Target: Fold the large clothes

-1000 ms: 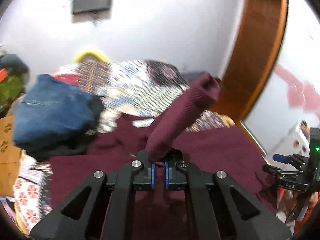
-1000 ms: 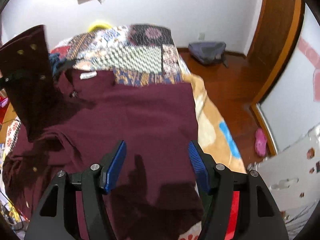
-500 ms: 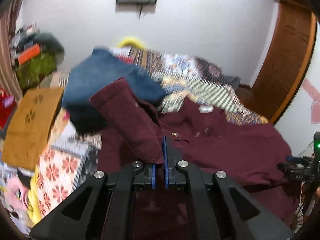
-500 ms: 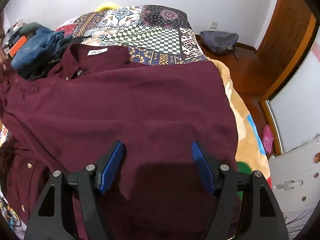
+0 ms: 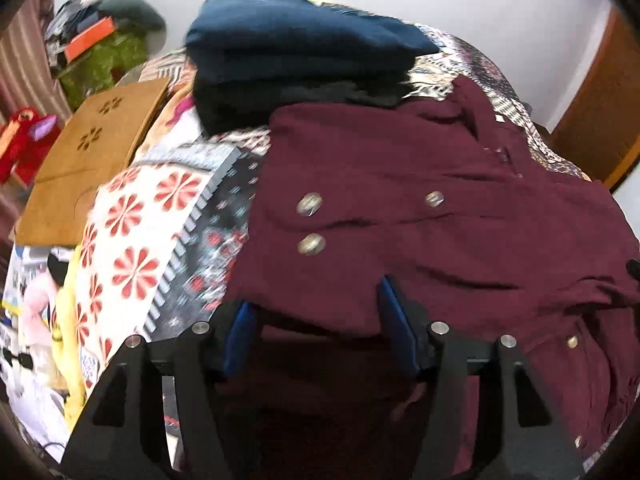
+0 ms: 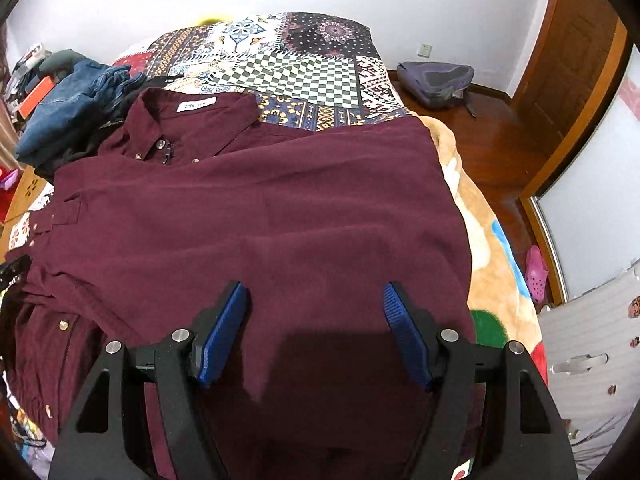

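A large maroon button-up garment point(image 6: 260, 220) lies spread on the bed, its collar and white label point(image 6: 196, 106) at the far end. In the left wrist view a sleeve point(image 5: 340, 208) with brass buttons lies folded across the garment. My left gripper point(image 5: 314, 296) hovers at the sleeve's near edge. Its jaws are opening, the cloth edge lies between the blue pads point(image 5: 240, 332), and they do not press on it. My right gripper point(image 6: 314, 286) stands open just above the garment's lower body, holding nothing.
A pile of blue jeans and dark clothes point(image 5: 296, 40) sits at the garment's far left. A brown board point(image 5: 92, 160) lies off the bed's left side. On the wooden floor to the right are a grey backpack point(image 6: 436, 80) and a pink shoe point(image 6: 536, 268). The patchwork bedspread point(image 6: 300, 68) extends beyond the collar.
The left gripper carried the raised sleeve across and down onto the garment, then its jaws parted and let it go. The right gripper sank slightly and stayed open.
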A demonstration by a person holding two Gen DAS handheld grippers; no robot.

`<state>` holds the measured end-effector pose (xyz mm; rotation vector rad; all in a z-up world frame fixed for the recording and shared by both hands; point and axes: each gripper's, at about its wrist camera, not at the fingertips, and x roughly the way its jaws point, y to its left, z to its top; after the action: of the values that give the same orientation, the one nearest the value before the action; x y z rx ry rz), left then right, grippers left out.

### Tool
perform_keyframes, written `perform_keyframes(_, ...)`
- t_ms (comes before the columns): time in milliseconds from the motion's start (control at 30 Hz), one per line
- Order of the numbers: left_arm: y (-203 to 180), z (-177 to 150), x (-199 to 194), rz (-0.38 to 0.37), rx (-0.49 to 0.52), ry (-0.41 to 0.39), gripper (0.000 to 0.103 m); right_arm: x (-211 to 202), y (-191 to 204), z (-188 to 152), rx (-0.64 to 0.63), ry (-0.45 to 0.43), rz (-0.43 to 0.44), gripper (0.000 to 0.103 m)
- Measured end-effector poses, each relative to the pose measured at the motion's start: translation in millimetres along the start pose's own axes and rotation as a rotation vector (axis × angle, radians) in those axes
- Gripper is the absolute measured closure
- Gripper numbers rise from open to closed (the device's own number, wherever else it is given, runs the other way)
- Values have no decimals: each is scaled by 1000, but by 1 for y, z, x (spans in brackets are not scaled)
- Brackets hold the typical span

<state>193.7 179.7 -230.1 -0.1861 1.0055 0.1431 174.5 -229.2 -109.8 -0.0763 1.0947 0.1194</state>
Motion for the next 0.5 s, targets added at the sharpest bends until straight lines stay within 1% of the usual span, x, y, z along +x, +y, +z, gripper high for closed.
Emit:
perform_keyframes(67, 14, -5, -2, -32, -33, 23, 42, -3, 0, -1, -7, -5, -7, 35)
perform_keyframes(100, 20, -7, -4, -26, -45, 26, 42, -5, -1, -2, -10, -9, -11, 35)
perform_keyframes(133, 22, -7, -7, -6, -44, 24, 42, -6, -2, -2, -14, -12, -17, 35)
perform_keyframes(167, 26, -8, -12, 31, -35, 17, 42, -10, -2, -2, -19, -19, -21, 35)
perform_keyframes(200, 28, -8, -16, 46, -29, 11, 42, -13, -3, -2, -22, -27, -24, 35)
perform_keyframes(300, 40, -5, -27, 45, -33, -2, 42, -23, -4, -2, -38, -53, -42, 35)
perform_keyframes(400, 42, 0, -37, 45, -29, -23, 42, -43, -6, -2, -63, -110, -68, 35)
perform_keyframes(500, 37, 3, -50, 40, -11, -55, 41, -61, -11, -5, -71, -151, -44, 35)
